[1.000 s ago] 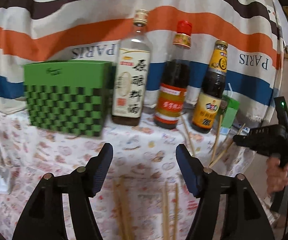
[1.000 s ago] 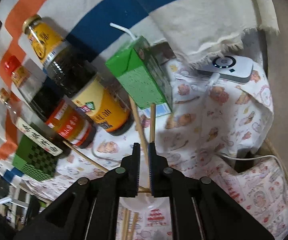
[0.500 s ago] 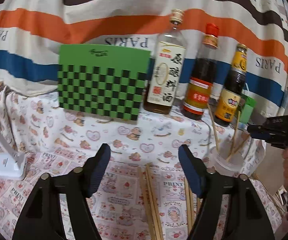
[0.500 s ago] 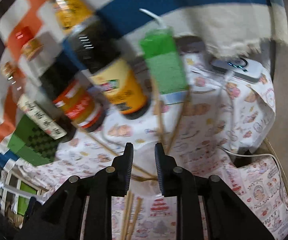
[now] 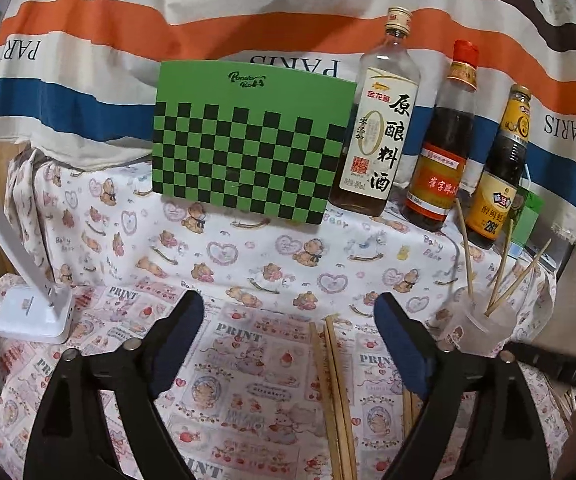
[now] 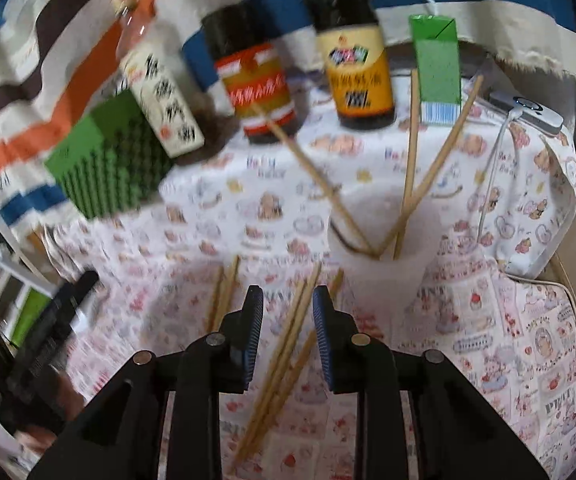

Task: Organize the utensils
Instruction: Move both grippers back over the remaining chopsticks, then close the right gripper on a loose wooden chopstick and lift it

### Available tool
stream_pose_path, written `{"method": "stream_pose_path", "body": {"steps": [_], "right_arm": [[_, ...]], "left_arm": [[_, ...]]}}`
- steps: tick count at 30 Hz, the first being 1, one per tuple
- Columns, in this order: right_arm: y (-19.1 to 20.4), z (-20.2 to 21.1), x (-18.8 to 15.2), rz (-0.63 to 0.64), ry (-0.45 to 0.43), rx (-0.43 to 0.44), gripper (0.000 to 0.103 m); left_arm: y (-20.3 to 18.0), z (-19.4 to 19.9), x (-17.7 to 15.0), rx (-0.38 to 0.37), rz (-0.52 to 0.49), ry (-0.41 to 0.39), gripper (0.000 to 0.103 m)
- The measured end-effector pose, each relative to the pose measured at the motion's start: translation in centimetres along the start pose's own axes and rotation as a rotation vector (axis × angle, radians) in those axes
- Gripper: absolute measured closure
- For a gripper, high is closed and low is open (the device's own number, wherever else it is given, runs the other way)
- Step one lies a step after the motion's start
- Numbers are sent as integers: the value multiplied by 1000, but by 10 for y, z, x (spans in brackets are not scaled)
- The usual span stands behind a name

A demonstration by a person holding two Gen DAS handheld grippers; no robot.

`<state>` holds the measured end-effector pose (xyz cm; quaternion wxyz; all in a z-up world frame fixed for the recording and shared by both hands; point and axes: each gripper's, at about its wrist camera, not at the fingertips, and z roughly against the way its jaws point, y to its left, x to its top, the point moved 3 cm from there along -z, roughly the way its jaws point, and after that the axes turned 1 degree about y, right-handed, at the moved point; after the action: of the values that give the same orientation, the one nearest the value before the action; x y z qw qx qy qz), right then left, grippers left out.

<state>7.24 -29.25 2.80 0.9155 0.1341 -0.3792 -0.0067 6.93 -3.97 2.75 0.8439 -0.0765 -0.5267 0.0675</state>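
Several wooden chopsticks lie on the printed cloth. A pair [image 5: 330, 384] rests between my left gripper's [image 5: 288, 332] wide, still opening jaws, untouched. A translucent cup [image 5: 484, 324] at the right holds three upright chopsticks [image 5: 498, 280]. In the right wrist view my right gripper [image 6: 288, 320] hovers with its jaws a little apart and opening. Loose chopsticks [image 6: 288, 354] lie on the cloth below the gap, and the pads touch none of them. Another pair [image 6: 224, 290] lies to the left. The cup [image 6: 384, 256] stands just ahead to the right.
A green checkered box [image 5: 248, 148], three sauce bottles [image 5: 380, 128] and a green carton [image 6: 438, 60] stand along the back against a striped cloth. A white lamp base [image 5: 34, 314] sits at the left. A white device [image 6: 528, 110] with a cable lies at the far right.
My left gripper's jaws spread wider and its view swung left, bringing the green box to the centre. My right gripper's jaws parted and it drew away from the cup to above the loose chopsticks.
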Motion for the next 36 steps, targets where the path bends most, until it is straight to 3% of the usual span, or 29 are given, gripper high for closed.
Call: {"method": "stream_pose_path", "body": {"steps": [3, 9, 12, 15, 28, 33, 34, 35, 36], "right_arm": [[-7, -18, -16, -6, 42, 4, 75], [-31, -72, -45, -81, 250, 18, 75], [-29, -84, -53, -80, 287, 43, 75], [-22, -86, -59, -22, 262, -23, 75], [7, -91, -65, 134, 226, -118, 75], [14, -93, -65, 180, 200, -159, 75], [15, -93, -65, 188, 197, -168, 77], [14, -93, -64, 199, 195, -176, 90], [14, -92, -64, 201, 200, -177, 93]], "left_arm": [[0, -5, -3, 21, -8, 14, 10], [1, -29, -16, 18, 20, 142, 10], [3, -37, -22, 43, 20, 170, 10], [4, -41, -25, 77, 2, 173, 10], [21, -43, -24, 101, 73, 179, 10], [15, -38, -21, 134, 30, 144, 10], [14, -37, -21, 136, 25, 141, 10], [13, -37, -21, 135, 24, 140, 10], [13, -37, -21, 133, 24, 140, 10]]}}
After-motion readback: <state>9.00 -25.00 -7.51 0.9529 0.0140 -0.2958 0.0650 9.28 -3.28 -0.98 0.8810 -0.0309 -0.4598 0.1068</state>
